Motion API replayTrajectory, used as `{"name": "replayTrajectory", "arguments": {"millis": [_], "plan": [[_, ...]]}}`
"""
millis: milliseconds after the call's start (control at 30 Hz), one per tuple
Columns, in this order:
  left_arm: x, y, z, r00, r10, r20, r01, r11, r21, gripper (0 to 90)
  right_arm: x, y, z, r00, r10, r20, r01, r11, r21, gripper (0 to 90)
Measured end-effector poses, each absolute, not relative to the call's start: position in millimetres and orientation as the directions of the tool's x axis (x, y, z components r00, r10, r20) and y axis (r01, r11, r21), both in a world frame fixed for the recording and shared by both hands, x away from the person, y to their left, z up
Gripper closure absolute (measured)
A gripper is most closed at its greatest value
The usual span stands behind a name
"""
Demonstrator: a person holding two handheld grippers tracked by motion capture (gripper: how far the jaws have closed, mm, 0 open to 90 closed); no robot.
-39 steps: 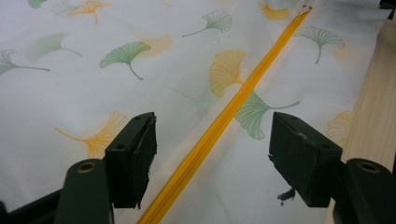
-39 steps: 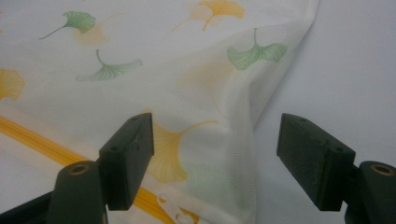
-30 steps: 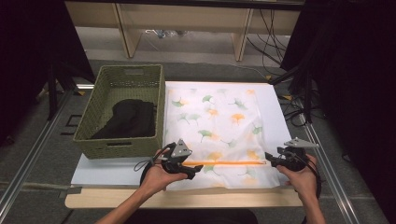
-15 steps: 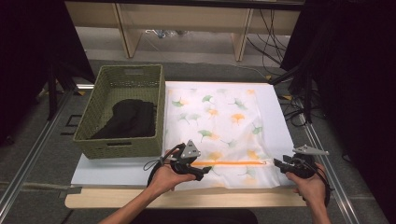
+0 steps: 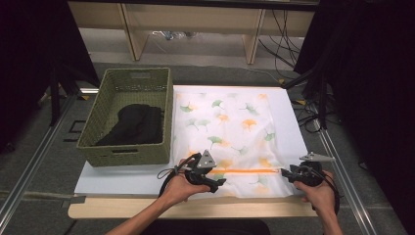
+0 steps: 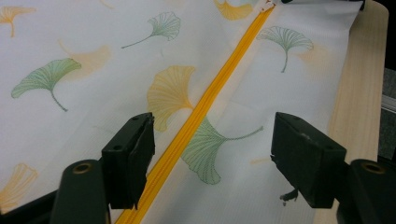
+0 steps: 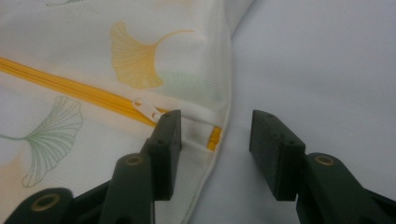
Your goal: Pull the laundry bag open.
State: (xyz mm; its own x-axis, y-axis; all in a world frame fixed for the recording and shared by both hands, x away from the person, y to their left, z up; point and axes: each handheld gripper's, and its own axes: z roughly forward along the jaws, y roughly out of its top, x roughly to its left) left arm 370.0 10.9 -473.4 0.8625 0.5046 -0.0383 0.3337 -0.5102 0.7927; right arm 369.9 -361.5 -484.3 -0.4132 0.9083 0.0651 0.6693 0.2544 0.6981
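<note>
A white cloth bag (image 5: 230,122) printed with ginkgo leaves lies flat on a white board. An orange zipper (image 5: 249,172) runs along its near edge. My left gripper (image 5: 221,182) hovers at the zipper's left end; in the left gripper view its jaws (image 6: 212,135) stand open on either side of the zipper (image 6: 219,84). My right gripper (image 5: 285,173) is at the zipper's right end. Its jaws (image 7: 215,126) have just been closing, and the bag's corner with the zipper's end lies between them, not pinched. The white zipper pull (image 7: 147,108) lies just left of them.
A green woven basket (image 5: 122,154) stands left of the bag, with a black cloth (image 5: 134,125) inside. The white board (image 5: 122,176) rests on a wooden table (image 5: 147,208), close to its near edge. Cables and shelf legs lie beyond the table.
My left gripper has slid right along the bag's near edge. The right gripper has shifted slightly toward the near right corner, and its jaws stand narrower.
</note>
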Motion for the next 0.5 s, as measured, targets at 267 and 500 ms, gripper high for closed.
{"name": "replayTrajectory", "arguments": {"millis": [267,500], "plan": [[372,13,-473,0.868,0.496,-0.018,0.314,-0.521,0.794,30.5,366,-348,-480,-0.432,0.901,0.036,0.693,0.306,0.653,61.3],[370,11,-473,0.868,0.497,-0.02,0.316,-0.519,0.794,30.5,366,-347,-480,-0.433,0.901,0.022,0.688,0.315,0.654,65.0]]}}
